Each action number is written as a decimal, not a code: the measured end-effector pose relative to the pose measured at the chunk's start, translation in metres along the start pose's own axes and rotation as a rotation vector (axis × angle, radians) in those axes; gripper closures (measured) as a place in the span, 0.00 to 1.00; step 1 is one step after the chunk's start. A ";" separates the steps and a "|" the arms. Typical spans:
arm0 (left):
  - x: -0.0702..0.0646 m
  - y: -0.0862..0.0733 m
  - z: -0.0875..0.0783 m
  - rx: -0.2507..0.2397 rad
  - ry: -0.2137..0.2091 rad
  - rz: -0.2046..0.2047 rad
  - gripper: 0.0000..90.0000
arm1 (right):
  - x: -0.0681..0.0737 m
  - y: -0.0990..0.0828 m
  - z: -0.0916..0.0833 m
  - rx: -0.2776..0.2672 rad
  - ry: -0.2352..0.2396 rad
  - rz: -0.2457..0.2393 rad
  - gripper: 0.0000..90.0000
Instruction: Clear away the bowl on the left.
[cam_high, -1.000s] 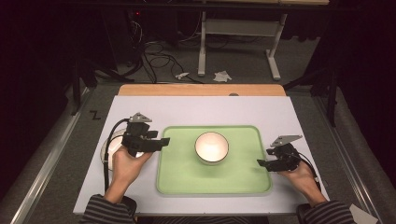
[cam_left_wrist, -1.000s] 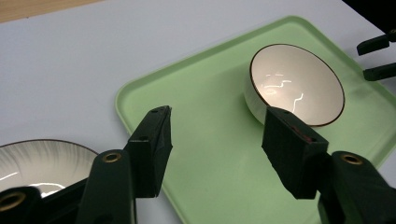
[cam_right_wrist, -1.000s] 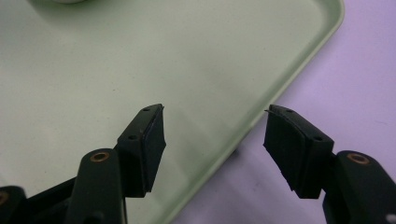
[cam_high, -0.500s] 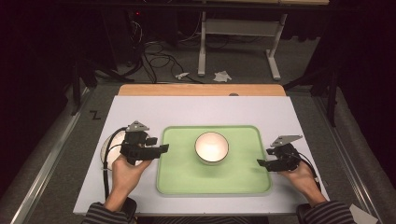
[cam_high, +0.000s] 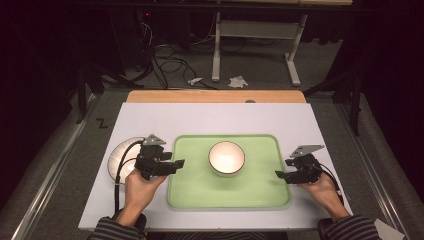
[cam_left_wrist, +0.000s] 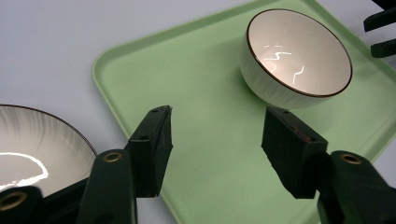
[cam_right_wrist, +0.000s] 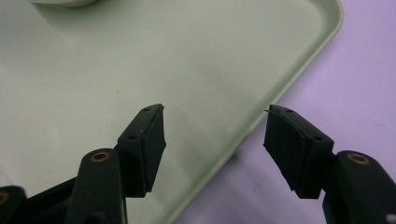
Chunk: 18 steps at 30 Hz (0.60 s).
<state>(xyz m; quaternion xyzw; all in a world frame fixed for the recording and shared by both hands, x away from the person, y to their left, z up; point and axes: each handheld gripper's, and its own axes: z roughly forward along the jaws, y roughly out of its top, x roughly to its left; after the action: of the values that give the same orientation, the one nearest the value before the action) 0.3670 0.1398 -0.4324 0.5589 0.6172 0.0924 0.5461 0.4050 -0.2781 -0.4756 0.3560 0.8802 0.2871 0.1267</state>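
Tray (cam_high: 200, 192): matte green, rounded corners; glossy ribbed bowl (cam_high: 226, 158) on it; both tongs released.

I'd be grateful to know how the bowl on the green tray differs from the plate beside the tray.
The bowl is deep with steep ribbed sides; the plate is shallow and flat. The bowl sits on the green tray; the plate lies on the table left of it. The bowl stands uncovered, while the left gripper overlaps the plate in the high view. Both are white with a thin dark rim.
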 end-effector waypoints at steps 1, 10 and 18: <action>0.000 0.000 0.000 0.001 0.000 0.001 0.48 | 0.000 0.000 0.000 -0.002 0.000 -0.001 0.44; 0.000 -0.008 0.006 0.023 0.011 0.013 0.47 | 0.000 0.000 -0.001 -0.001 -0.004 -0.003 0.44; -0.003 -0.020 0.017 0.078 0.026 0.039 0.47 | 0.000 0.000 -0.001 -0.001 0.000 -0.007 0.44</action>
<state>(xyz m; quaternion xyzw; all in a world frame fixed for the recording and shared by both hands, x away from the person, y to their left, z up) 0.3675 0.1219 -0.4515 0.5905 0.6163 0.0862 0.5138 0.4046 -0.2787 -0.4750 0.3527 0.8814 0.2870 0.1279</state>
